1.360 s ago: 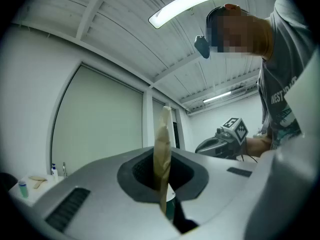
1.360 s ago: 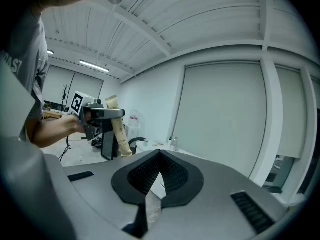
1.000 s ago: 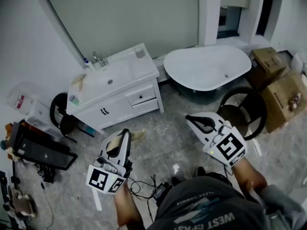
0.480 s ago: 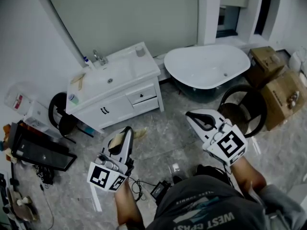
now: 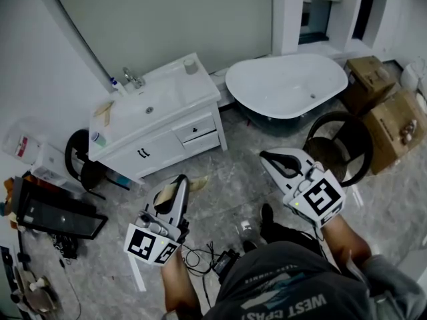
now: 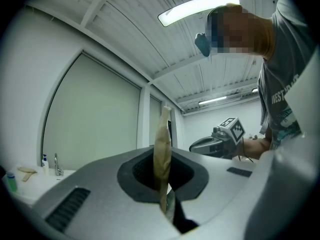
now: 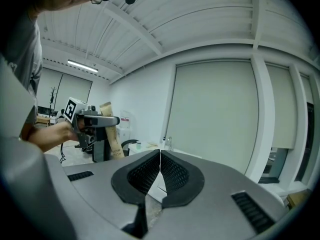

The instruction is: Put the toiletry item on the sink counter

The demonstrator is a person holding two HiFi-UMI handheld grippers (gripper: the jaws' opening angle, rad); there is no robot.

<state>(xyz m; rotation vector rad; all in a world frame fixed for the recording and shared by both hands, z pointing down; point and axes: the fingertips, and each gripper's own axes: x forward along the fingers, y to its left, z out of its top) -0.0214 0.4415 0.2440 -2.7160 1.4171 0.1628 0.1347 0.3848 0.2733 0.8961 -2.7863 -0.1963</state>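
Since the earlier frame the sink counter [image 5: 200, 91] has drifted a little up and to the left in the head view, a dark shoe [image 5: 266, 213] has come into sight at lower centre, and both grippers have shifted only slightly.

At upper left the white counter stands well apart from both grippers, with a tap at its back edge and small things near its left end. At lower left, the left gripper [image 5: 179, 185] is clenched on the toiletry item [image 6: 162, 144], a flat tan paper packet that stands upright and edge-on between the jaws, reaching above and below them. It is not yet on the counter.

The packet looks light, thin and easily creased, stiff enough to hold its shape but likely to bend under a hard squeeze. The present hold across its flat faces, near the middle, seems sound. It should probably be laid flat, not stood on end.

Toward upper centre lies the white bathtub [image 5: 287, 89]. At right of centre the right gripper [image 7: 159, 170] is closed, pads together with nothing between them.
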